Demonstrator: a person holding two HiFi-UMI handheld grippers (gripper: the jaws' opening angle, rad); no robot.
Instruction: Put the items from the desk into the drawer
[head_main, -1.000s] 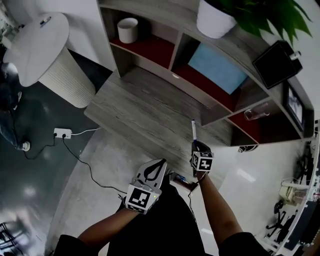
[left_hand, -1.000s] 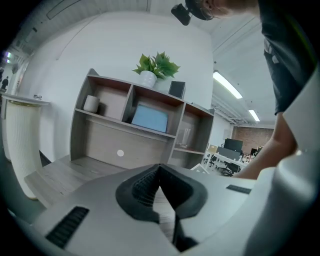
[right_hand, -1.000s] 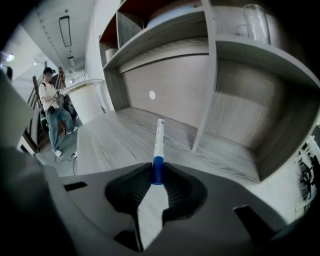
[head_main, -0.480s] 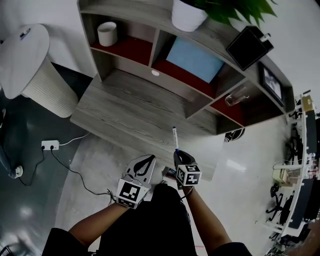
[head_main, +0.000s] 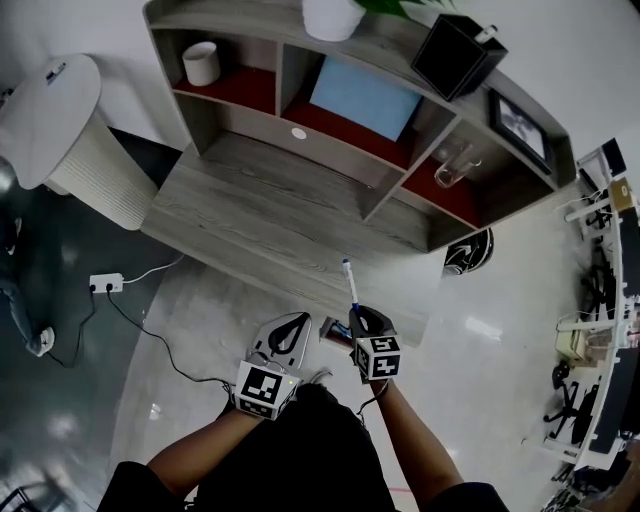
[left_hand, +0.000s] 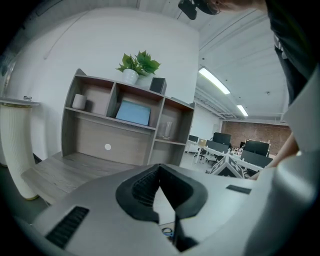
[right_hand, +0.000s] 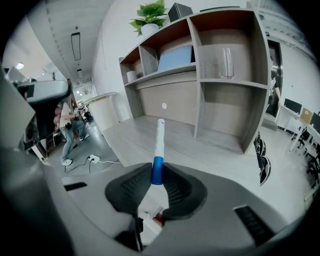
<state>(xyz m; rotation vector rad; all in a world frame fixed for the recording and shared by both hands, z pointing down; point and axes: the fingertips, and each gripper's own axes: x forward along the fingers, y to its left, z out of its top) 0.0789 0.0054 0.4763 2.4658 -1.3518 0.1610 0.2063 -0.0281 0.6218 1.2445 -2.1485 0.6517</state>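
A white pen with a blue band (head_main: 348, 280) (right_hand: 159, 142) sticks out forward from my right gripper (head_main: 358, 312) (right_hand: 157, 172), which is shut on it. The pen points over the front edge of the grey wooden desk (head_main: 250, 215). My left gripper (head_main: 296, 320) (left_hand: 159, 167) hangs beside it to the left, just off the desk's front edge, shut with nothing between its jaws. Between the two grippers, below the desk edge, a small red and blue patch (head_main: 335, 330) shows; I cannot tell what it is.
A shelf unit at the desk's back holds a white cup (head_main: 201, 63), a blue panel (head_main: 365, 98), a glass (head_main: 450, 165), a black box (head_main: 455, 50) and a picture frame (head_main: 515, 115). A white ribbed stand (head_main: 70, 130) is at left, a power strip (head_main: 105, 284) on the floor.
The head view has swung, so the desk now sits higher and further left. The right gripper, still shut on the pen, has come closer to the left gripper.
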